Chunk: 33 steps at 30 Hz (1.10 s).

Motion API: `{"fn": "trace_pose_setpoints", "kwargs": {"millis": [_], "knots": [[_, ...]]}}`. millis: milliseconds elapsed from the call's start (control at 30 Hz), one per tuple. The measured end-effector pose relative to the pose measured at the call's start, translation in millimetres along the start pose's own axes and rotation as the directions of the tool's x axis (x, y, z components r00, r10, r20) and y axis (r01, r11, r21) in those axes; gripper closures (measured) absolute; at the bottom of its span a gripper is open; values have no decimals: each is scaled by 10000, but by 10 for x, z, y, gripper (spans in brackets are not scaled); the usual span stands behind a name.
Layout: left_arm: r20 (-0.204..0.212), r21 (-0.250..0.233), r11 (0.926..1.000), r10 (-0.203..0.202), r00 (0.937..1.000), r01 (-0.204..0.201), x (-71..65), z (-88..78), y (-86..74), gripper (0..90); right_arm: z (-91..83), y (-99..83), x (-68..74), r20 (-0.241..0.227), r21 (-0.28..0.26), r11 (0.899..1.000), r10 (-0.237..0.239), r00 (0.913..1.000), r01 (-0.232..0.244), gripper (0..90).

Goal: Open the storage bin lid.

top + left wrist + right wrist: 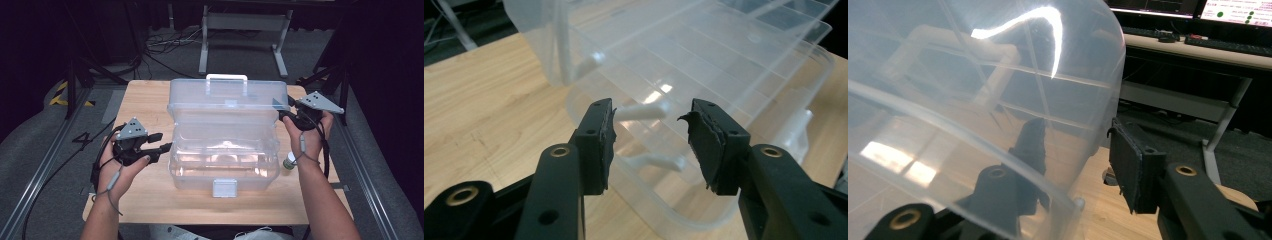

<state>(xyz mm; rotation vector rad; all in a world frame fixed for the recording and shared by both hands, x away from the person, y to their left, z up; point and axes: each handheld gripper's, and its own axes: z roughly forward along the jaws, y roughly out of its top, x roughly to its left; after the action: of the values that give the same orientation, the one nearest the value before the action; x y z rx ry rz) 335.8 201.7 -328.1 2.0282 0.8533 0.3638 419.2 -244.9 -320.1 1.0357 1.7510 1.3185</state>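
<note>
The clear plastic toolbox (223, 150) sits open on the desk (145, 100), the right gripper (291, 114) steadying its raised lid (227, 97) with fingers apart astride the edge, while the left gripper (162, 142) waits with fingers apart, holding nothing.

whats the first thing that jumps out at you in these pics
A big clear plastic box sits mid-table with its lid thrown open toward the back, white handle on top. The left gripper points at the box's left wall with open jaws and nothing between them, while the right gripper straddles the lid's right edge, one jaw inside the plastic. A small green-capped bottle stands at the box's right side.
</note>
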Motion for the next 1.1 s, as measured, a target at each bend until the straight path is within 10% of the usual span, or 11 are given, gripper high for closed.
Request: {"fn": "trace_pose_setpoints", "kwargs": {"millis": [167,633,1100], "knots": [[808,-67,9998,-183,9966,189,-6,-1,-67,532,25,24,7,226,-33,10000,43,9997,-42,610],[1420,658,9976,124,9898,-219,-29,86,-206,495,54,113,-55,447,-211,9992,355,9984,-346,717],[2404,1345,9843,794,9674,-1142,-163,281,-234,466,187,225,-164,254,289,9976,624,9977,-631,726]]}}
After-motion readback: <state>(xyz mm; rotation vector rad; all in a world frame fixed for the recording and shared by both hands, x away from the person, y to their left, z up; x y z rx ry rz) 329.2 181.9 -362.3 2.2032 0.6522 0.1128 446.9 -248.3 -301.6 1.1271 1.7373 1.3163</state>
